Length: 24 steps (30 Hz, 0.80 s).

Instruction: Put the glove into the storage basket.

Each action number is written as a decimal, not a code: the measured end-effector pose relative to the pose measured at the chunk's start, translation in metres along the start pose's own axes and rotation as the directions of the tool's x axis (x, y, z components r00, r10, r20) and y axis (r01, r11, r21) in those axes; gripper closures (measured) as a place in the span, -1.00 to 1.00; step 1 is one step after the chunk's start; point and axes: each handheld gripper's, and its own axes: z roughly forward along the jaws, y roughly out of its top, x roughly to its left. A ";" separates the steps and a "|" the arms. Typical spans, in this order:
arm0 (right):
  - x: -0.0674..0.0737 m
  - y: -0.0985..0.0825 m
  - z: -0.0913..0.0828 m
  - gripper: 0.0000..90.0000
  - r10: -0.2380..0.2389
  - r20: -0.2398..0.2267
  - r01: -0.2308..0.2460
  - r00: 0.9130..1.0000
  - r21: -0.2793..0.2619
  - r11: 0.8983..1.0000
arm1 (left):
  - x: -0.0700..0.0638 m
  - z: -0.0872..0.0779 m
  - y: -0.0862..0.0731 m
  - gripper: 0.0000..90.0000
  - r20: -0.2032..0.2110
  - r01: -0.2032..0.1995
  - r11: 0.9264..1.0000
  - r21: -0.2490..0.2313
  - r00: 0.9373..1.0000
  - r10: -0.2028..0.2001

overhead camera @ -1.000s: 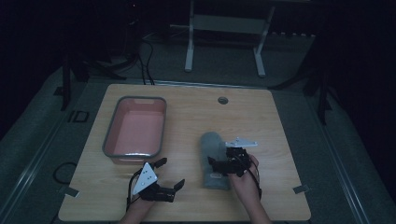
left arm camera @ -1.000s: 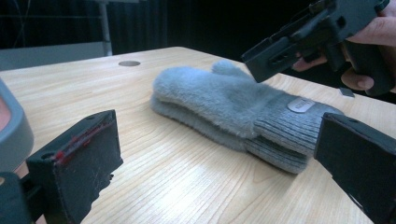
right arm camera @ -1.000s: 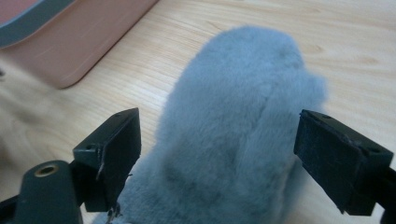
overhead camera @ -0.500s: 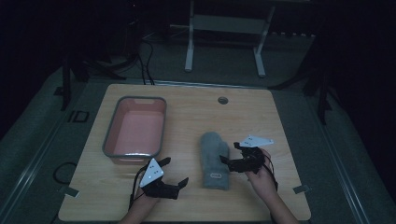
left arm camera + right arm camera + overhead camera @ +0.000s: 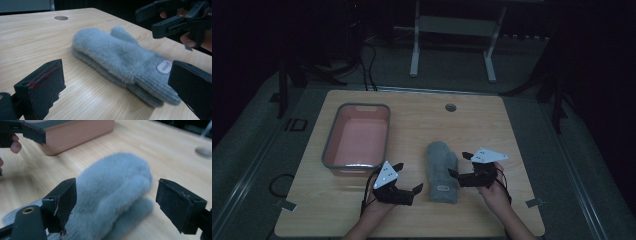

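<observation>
A pair of fluffy grey mittens (image 5: 442, 170) lies stacked on the wooden table (image 5: 492, 125), knit cuffs with a small white label (image 5: 164, 67) toward the person. My left gripper (image 5: 408, 176) is open just left of the cuffs, its jaws apart before the mittens (image 5: 117, 52) in the left gripper view (image 5: 115, 75). My right gripper (image 5: 460, 165) is open at the mittens' right edge. In the right gripper view its jaws (image 5: 117, 195) stand wide on either side of the mittens (image 5: 112, 190) without touching them.
A pink tub with a grey rim (image 5: 357, 141) stands at the left of the table, also seen beyond the mittens as the tub (image 5: 77, 132). A cable hole (image 5: 450, 107) sits near the far edge. Bare wood lies right of and beyond the mittens.
My right gripper has drawn off the top of the mittens to their right side. The left gripper has shifted a little right toward the cuffs. The mittens lie still.
</observation>
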 end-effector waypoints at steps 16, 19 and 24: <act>-0.008 -0.012 0.014 -0.13 0.207 0.006 -0.206 0.978 0.122 0.971 | 0.002 0.054 0.023 -0.84 0.039 0.084 0.986 0.143 0.995 -0.091; -0.012 -0.020 0.021 -0.12 0.270 0.003 -0.268 0.963 0.140 0.953 | 0.004 0.067 0.022 -0.78 0.020 0.095 0.975 0.201 0.995 -0.101; -0.017 -0.030 0.033 -0.03 0.294 0.022 -0.293 0.955 0.201 0.935 | 0.011 0.080 0.019 -0.65 -0.007 0.122 0.955 0.270 0.992 -0.125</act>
